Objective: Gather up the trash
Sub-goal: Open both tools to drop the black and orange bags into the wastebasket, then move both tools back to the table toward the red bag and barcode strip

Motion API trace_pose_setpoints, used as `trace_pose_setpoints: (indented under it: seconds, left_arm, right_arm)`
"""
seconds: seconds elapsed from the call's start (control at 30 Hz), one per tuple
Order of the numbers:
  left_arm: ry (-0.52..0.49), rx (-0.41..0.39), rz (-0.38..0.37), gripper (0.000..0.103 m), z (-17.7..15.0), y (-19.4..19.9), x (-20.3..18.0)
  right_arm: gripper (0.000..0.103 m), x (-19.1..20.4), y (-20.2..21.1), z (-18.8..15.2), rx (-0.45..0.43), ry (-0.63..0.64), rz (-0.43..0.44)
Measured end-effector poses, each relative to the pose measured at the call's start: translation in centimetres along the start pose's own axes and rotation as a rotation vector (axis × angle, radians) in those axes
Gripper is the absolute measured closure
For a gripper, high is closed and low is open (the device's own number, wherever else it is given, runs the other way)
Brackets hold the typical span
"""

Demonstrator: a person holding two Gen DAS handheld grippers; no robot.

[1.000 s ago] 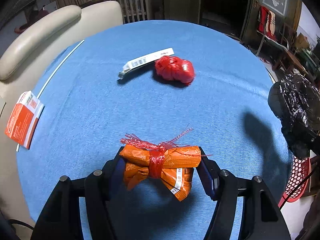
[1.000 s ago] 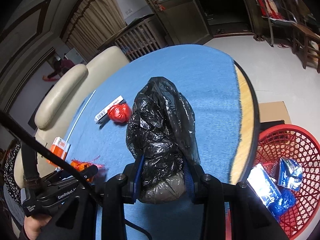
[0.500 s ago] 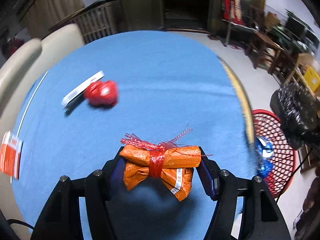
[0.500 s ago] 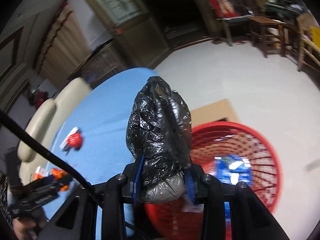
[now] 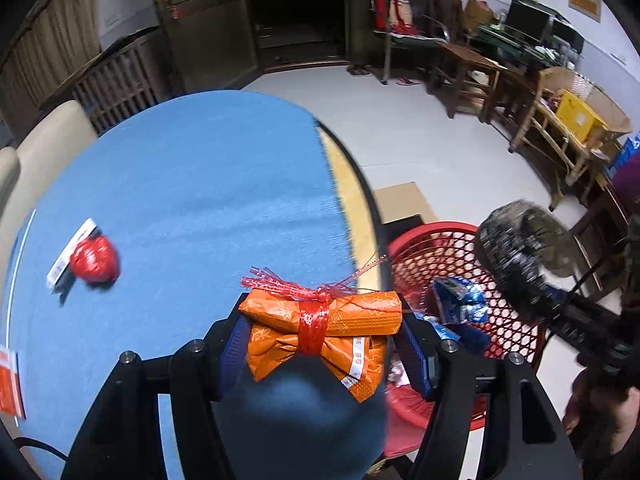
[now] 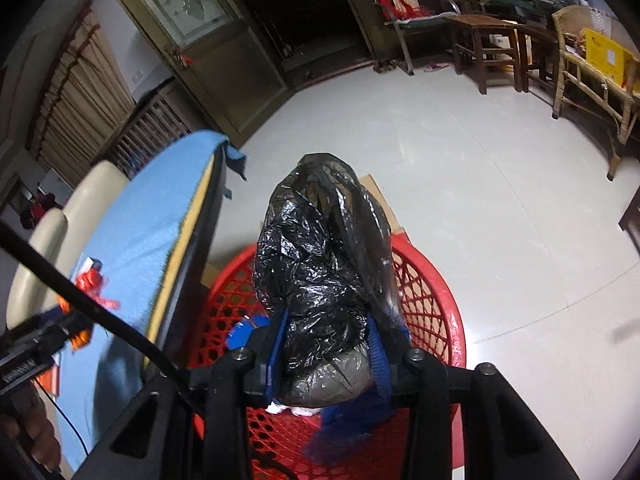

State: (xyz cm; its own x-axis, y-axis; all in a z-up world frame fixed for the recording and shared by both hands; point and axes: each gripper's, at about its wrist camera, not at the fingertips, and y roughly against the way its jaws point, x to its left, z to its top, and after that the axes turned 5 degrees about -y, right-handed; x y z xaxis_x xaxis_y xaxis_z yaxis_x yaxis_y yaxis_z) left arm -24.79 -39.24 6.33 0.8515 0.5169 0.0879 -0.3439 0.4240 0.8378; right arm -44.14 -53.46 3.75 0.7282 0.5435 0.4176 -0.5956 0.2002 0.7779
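We hold the black bag (image 6: 320, 264) in the right claw (image 6: 326, 354), its jaws just easing apart over the red basket (image 6: 432, 292); the left claw (image 5: 320, 334) clamps the orange packet (image 5: 320, 330) above the bench (image 5: 192, 200) edge, so an early release there would likely miss.

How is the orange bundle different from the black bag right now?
The orange bundle is flat folded wrappers tied with red string; the black bag is crumpled shiny plastic, standing tall. The bundle sits in the left gripper above the table's blue cloth; the bag sits in the right gripper over the red basket. Both are held between jaws.

Table edge (image 6: 188, 264) flanks red basket (image 6: 436, 300); floor (image 6: 500, 200) open
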Motion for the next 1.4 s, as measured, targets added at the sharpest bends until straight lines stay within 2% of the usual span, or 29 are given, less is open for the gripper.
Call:
trace_pose_setpoints:
  seconds: [0.03, 0.1, 0.27, 0.5, 0.63, 0.73, 0.8, 1.0, 1.2, 1.4]
  left_arm:
    - [-0.005, 0.002, -0.006, 0.035, 0.2, -0.2, -0.3]
    - [-0.007, 0.006, -0.018, 0.035, 0.7, -0.4, -0.8]
    - [-0.015, 0.004, -0.049, 0.035, 1.6, -0.4, -1.4]
    - [-0.082, 0.002, -0.115, 0.035, 2.3, -0.5, -4.2]
    - [-0.115, 0.032, -0.203, 0.033, 2.4, -1.4, -6.2]
    - [-0.173, 0.102, -0.276, 0.022, 2.0, -2.8, -8.1]
    - [-0.190, 0.132, -0.287, 0.022, 1.5, -3.2, -8.3]
    - [-0.068, 0.100, -0.328, 0.022, 1.0, -1.5, -4.3]
    - [0.065, 0.031, -0.274, 0.022, -0.5, 1.0, 1.8]
    - [0.219, -0.003, -0.183, 0.022, -4.5, 2.8, 9.7]
  right_arm:
    - [0.048, -0.3, -0.5, 0.1, 0.014, 0.004, -0.012]
    - [0.029, -0.7, -1.0, -0.1, 0.037, -0.002, -0.031]
    - [0.029, -1.7, -0.3, 0.1, 0.036, -0.019, -0.038]
    - [0.029, -3.7, 3.3, 1.9, -0.081, -0.080, -0.073]
    - [0.029, -4.6, 5.0, 2.5, -0.132, -0.112, -0.090]
    - [0.029, -5.1, 6.5, 2.9, -0.169, -0.134, -0.106]
    - [0.029, -5.2, 7.4, 3.2, -0.190, -0.140, -0.115]
    - [0.029, -4.5, 9.2, 3.3, -0.229, -0.127, -0.123]
    - [0.029, -1.0, 8.3, 3.4, -0.207, -0.071, -0.081]
    - [0.029, 4.5, 5.6, 2.8, -0.135, 0.028, -0.019]
